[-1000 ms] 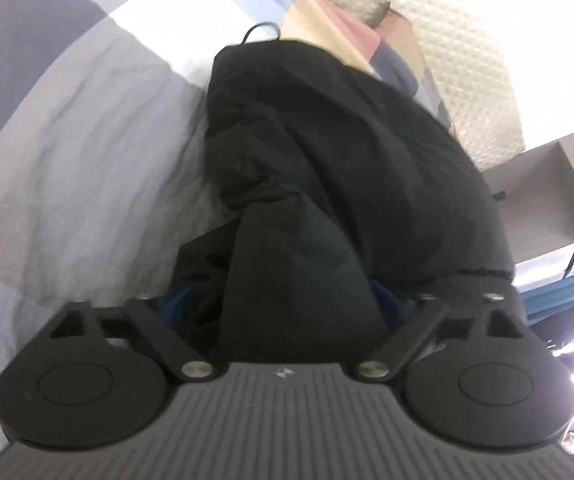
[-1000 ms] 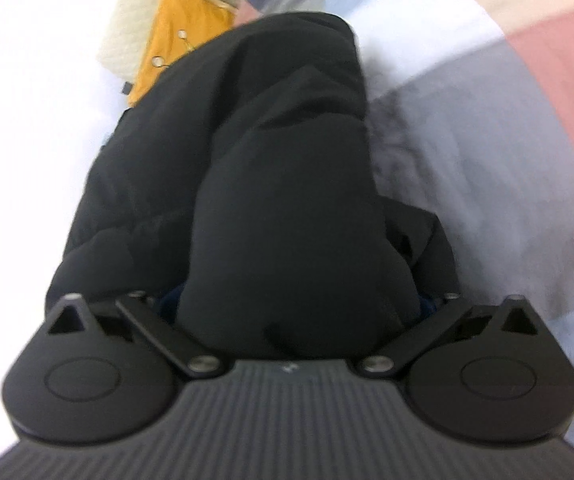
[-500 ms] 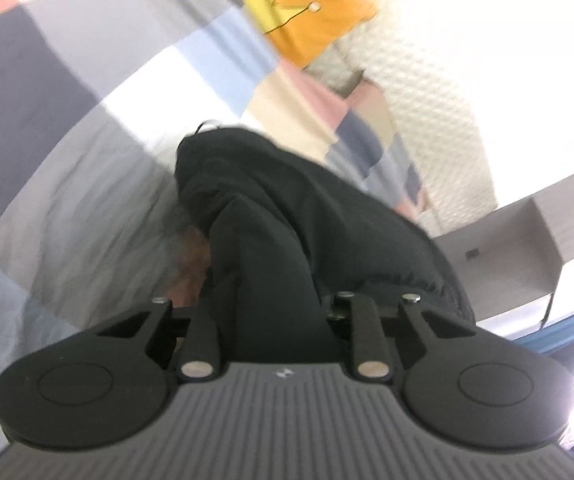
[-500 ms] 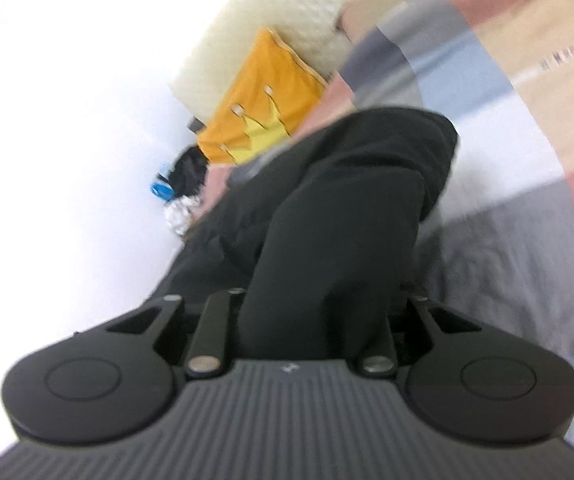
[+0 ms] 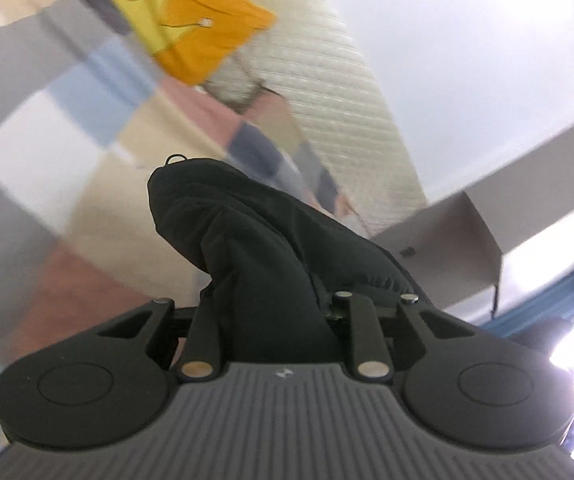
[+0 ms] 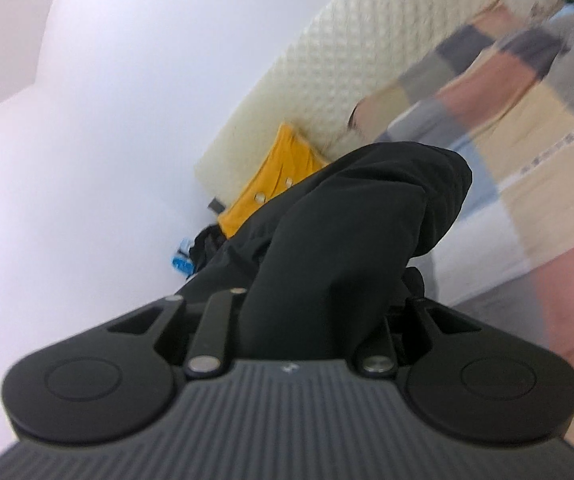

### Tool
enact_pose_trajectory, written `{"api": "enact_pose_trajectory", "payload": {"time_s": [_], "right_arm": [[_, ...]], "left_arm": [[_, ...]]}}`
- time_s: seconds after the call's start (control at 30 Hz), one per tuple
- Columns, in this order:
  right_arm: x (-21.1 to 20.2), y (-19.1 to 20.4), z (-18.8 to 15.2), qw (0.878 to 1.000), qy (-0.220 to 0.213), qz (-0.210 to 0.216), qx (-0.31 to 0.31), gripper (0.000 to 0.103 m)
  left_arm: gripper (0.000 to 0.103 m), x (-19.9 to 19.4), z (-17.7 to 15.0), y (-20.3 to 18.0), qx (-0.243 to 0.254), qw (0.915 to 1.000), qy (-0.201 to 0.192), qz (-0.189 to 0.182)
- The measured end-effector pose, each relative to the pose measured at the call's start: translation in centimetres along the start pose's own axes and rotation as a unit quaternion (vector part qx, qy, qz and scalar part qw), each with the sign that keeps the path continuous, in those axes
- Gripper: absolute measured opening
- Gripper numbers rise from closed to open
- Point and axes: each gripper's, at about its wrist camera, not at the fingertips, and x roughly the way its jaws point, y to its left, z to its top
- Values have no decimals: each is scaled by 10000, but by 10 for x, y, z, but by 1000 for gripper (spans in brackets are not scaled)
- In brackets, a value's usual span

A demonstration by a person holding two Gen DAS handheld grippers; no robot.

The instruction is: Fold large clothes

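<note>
Beyond both tools lies the bed (image 5: 87, 184), its patchwork cover in grey, cream, pink and pale blue squares, with a quilted headboard (image 6: 327, 80) farther off and an orange cushion (image 5: 191, 28) propped against it.

The black garment (image 5: 255, 248) fills the space straight ahead of each tool and runs back into it. It looks like a thick padded jacket: soft, bulky, limp, probably light for its size, with a smooth shell that could slide. It will sag and billow rather than hold a crease, so I judge that a hold on a seam or hem edge serves better than a pinch of loose middle cloth.

The left tool (image 5: 271, 320) is clamped on a bunched fold of the garment, its linkage bars drawn in close to the cloth. The right tool (image 6: 311, 316) likewise grips a thick wad of it, fingers hidden under the fabric.
</note>
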Motion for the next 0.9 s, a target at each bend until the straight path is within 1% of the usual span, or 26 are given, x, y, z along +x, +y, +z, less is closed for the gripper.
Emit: {"api": "enact_pose_trajectory", "payload": {"time_s": [0.13,0.17,0.23,0.27,0.33,0.37,0.43,0.5,0.53,0.6,0.67,0.73,0.8,0.87,0.9], "right_arm": [[-48,-5,26,9994,-306,-135,-49,26],[-62,-7,32,9991,-388,-176,-61,26],[-91,-12,45,9979,-592,-245,-90,26],[-104,-16,50,9973,-678,-261,-94,26],[-127,-22,60,9959,-836,-324,-145,26],[-134,-24,64,9949,-902,-406,-173,26],[-148,-45,66,9932,-1004,-580,-133,26],[-155,-84,64,9909,-1020,-873,-8,26],[-160,-111,60,9892,-991,-1068,128,26],[-171,-163,46,9858,-894,-1361,414,26],[-183,-209,22,9812,-856,-1588,686,26],[-198,-248,-2,9769,-967,-1603,1032,26],[-213,-275,-24,9746,-1093,-1502,1255,27],[-218,-290,-42,9725,-1092,-1497,1409,29],[-223,-296,-50,9712,-1094,-1508,1487,31]], "left_arm": [[25,38,-3,-56,150,9992,149,-339],[21,49,-7,-70,218,9986,182,-451],[20,72,-13,-97,145,9955,175,-925],[20,87,-17,-111,154,9944,246,-1017],[20,123,-29,-137,389,9931,548,-963],[20,145,-39,-143,443,9931,696,-830],[20,185,-64,-139,391,9917,986,-729],[20,223,-97,-122,234,9894,1278,-650],[20,240,-113,-114,164,9881,1402,-619],[20,272,-146,-96,33,9844,1672,-545],[20,293,-170,-80,16,9822,1823,-447],[20,311,-180,-68,-43,9806,1901,-480],[20,322,-183,-66,45,9777,2029,-540],[20,325,-188,-64,221,9751,2140,-540],[20,325,-189,-64,266,9739,2203,-482]]}}
